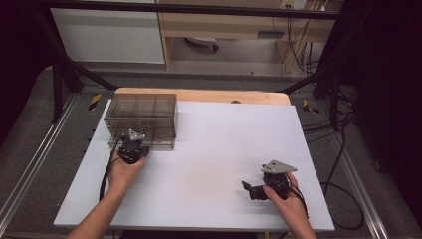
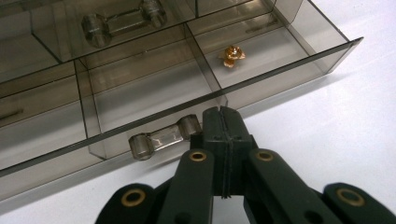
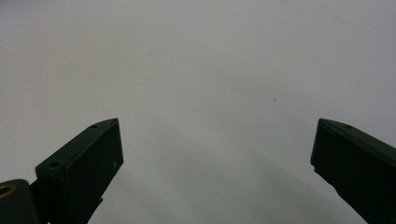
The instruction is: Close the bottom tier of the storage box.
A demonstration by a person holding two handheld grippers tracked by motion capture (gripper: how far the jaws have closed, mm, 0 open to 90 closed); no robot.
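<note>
Black jaws of the left gripper (image 2: 223,122) are pressed fully together right at the end of the drawer handle (image 2: 164,138), seemingly touching it rather than clamped around it. That clear handle sits on the front of the bottom drawer (image 2: 154,100), which is pulled partway out of the smoky plastic box (image 1: 143,121) at the bench's (image 1: 209,169) far left. A little gold flower (image 2: 232,55) lies in its right compartment. I'd move the drawer slow and straight so it doesn't jam. Right gripper (image 3: 217,154) hovers wide open, holding nothing.
</note>
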